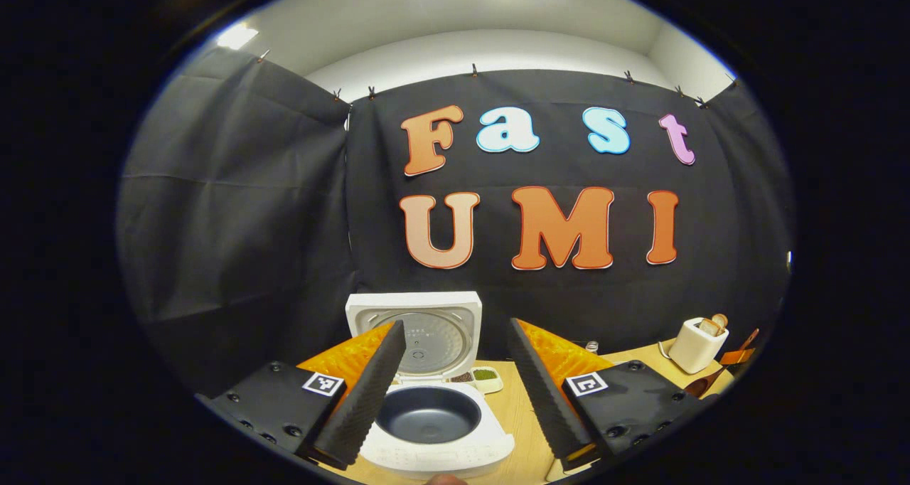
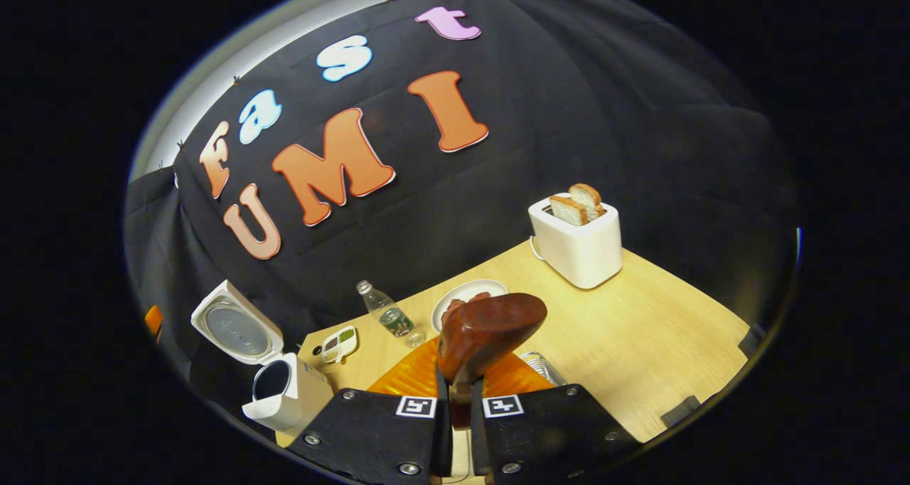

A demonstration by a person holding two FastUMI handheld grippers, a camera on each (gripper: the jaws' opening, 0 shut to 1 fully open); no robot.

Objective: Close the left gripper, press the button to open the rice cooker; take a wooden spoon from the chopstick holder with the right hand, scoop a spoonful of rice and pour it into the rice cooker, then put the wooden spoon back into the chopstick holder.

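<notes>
The white rice cooker (image 1: 434, 449) stands open below my left gripper (image 1: 455, 392), its lid (image 1: 419, 328) raised and its dark inner pot (image 1: 426, 414) bare. The left gripper's jaws are wide apart with nothing between them. My right gripper (image 2: 458, 392) is shut on the handle of the wooden spoon (image 2: 490, 332), whose bowl stands up in front of the camera; I cannot tell what lies in it. In the right gripper view the rice cooker (image 2: 281, 392) sits at the lower left, well apart from the spoon. The wooden spoon (image 1: 704, 384) also appears at the far right of the left gripper view.
A white toaster (image 2: 576, 240) with bread slices stands at the back of the wooden table (image 2: 640, 336). A plate (image 2: 466, 293), a plastic bottle (image 2: 387, 314) and a small divided dish (image 2: 338, 343) lie between toaster and cooker. A wire rack (image 2: 544, 368) shows beside the spoon.
</notes>
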